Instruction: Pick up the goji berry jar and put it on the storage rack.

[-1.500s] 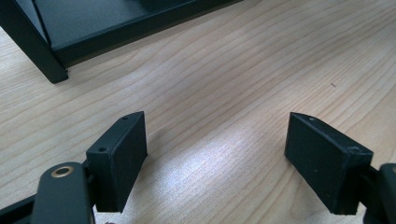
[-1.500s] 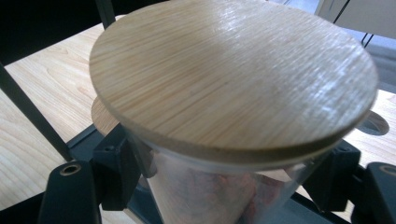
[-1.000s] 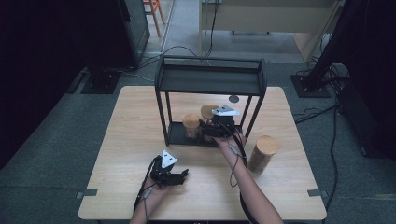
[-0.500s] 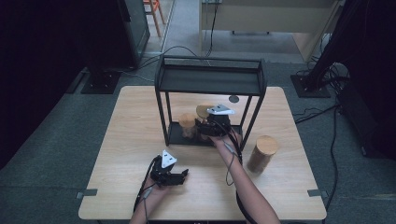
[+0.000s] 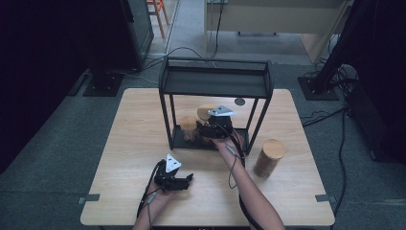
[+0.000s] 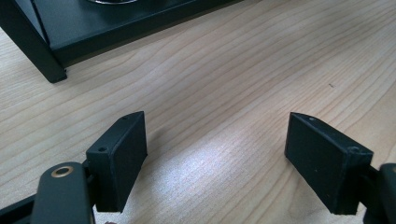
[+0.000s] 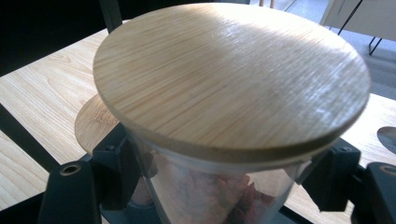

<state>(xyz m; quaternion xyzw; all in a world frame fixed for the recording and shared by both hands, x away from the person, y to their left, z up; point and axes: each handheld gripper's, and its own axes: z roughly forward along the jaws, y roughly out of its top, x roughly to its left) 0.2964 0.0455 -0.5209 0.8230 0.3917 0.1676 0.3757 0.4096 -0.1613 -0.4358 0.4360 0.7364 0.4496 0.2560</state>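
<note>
Right gripper view shows fingers (image 7: 116, 168) grasping a jar (image 7: 224, 112); left gripper (image 6: 233, 158) fingers released.

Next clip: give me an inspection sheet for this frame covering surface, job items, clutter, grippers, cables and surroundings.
Surface: light wooden table, bare grain.
Job's things: black metal two-tier rack; three clear jars with round wooden lids, one on its lower shelf, one gripped, one standing right of it.
Clutter: nothing seen.
Grippers: left gripper open above the table; right gripper shut on the jar.
Cables: trailing from each gripper; more on the floor.
Surroundings: grey floor, dark stands, orange stool.
</note>
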